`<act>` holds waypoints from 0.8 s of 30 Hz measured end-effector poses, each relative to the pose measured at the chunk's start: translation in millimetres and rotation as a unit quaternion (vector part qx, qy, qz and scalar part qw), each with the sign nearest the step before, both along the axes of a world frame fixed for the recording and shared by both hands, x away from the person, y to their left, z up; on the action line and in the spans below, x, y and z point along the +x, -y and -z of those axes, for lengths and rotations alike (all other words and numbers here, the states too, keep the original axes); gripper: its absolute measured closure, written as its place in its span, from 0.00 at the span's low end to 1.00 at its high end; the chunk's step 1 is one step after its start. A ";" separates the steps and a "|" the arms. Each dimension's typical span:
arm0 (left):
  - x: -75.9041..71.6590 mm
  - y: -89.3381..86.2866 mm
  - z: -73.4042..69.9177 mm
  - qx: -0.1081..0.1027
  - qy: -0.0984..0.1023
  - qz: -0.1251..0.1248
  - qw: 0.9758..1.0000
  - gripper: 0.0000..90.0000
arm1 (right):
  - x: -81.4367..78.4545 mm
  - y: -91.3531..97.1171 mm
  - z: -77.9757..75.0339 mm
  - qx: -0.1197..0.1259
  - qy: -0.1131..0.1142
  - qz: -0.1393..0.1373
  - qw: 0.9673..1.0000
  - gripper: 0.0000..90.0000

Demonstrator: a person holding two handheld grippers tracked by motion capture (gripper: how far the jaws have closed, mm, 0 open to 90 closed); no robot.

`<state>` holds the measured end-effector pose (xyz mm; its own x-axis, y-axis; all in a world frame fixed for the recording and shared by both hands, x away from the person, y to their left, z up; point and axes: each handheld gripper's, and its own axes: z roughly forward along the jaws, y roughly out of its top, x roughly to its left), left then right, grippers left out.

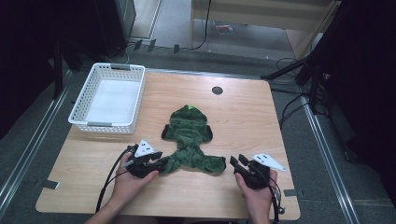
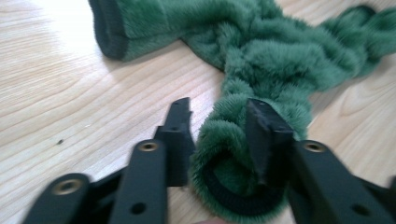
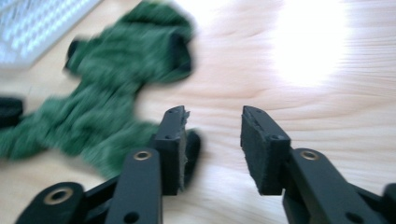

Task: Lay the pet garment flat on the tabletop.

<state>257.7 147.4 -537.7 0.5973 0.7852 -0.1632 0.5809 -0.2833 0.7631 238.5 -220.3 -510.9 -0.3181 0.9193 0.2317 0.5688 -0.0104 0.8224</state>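
Observation:
A fuzzy green hooded garment (image 1: 189, 135) with black cuffs lies spread flat on the wooden table (image 1: 243, 116). My left gripper (image 1: 159, 164) is at its near-left leg. In the left gripper view the jaws (image 2: 218, 109) stand apart, with the leg's black-edged cuff (image 2: 233, 198) lying between them and against the right jaw. My right gripper (image 1: 237, 159) is open just beside the near-right leg end. In the right gripper view its jaws (image 3: 212, 116) frame bare wood, and a black cuff (image 3: 192, 144) peeks out behind the left jaw, with the garment (image 3: 112, 88) blurred beyond.
A white slatted basket (image 1: 109, 124) stands at the table's far left, holding nothing I can see. A dark round grommet (image 1: 217, 90) sits near the far edge. Bare wood stretches to the garment's right. Cables and dark stands surround the table on the floor.

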 end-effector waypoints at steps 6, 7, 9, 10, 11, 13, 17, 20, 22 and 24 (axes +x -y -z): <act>-7.5 0.0 -2.6 -0.012 -0.011 -0.010 1.000 0.44 | 4.4 -10.9 -0.1 0.033 -0.005 -0.046 0.998 0.52; -8.5 1.9 -1.7 -0.012 -0.013 -0.007 1.000 0.41 | 5.5 -17.3 2.2 0.027 -0.012 -0.056 0.998 0.49; -9.3 5.5 1.2 0.000 -0.013 -0.008 1.000 0.38 | 9.6 -35.3 11.2 0.004 -0.038 -0.082 0.996 0.44; -9.4 6.4 2.6 0.006 -0.011 -0.008 1.000 0.38 | 10.0 -40.2 14.0 -0.008 -0.046 -0.089 0.995 0.45; -10.0 6.9 3.5 0.014 -0.009 -0.006 1.000 0.41 | 9.9 -46.3 17.4 -0.027 -0.050 -0.094 0.994 0.46; -11.7 6.8 4.0 0.024 -0.002 -0.002 1.000 0.56 | 7.3 -55.4 23.5 -0.077 -0.049 -0.097 0.991 0.59; -11.7 3.9 3.6 0.050 0.007 -0.004 0.999 0.87 | 6.1 -52.9 28.1 -0.107 -0.051 -0.104 0.988 0.86; -8.8 -3.8 5.4 0.057 0.008 -0.019 0.998 0.98 | 7.3 -45.9 26.5 -0.110 -0.050 -0.089 0.989 0.99; -6.7 -9.6 5.6 0.058 0.008 -0.024 0.998 0.98 | 6.9 -41.0 25.4 -0.116 -0.049 -0.077 0.989 1.00; -6.1 -12.1 4.9 0.049 0.002 -0.027 0.998 0.97 | 5.6 -36.6 25.1 -0.095 -0.055 -0.090 0.990 0.98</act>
<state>251.6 159.6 -542.7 0.5543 0.8283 -0.0812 0.5937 -0.3252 0.7360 244.1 -183.7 -536.0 -0.4627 0.8805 0.1030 0.6337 0.2472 0.7330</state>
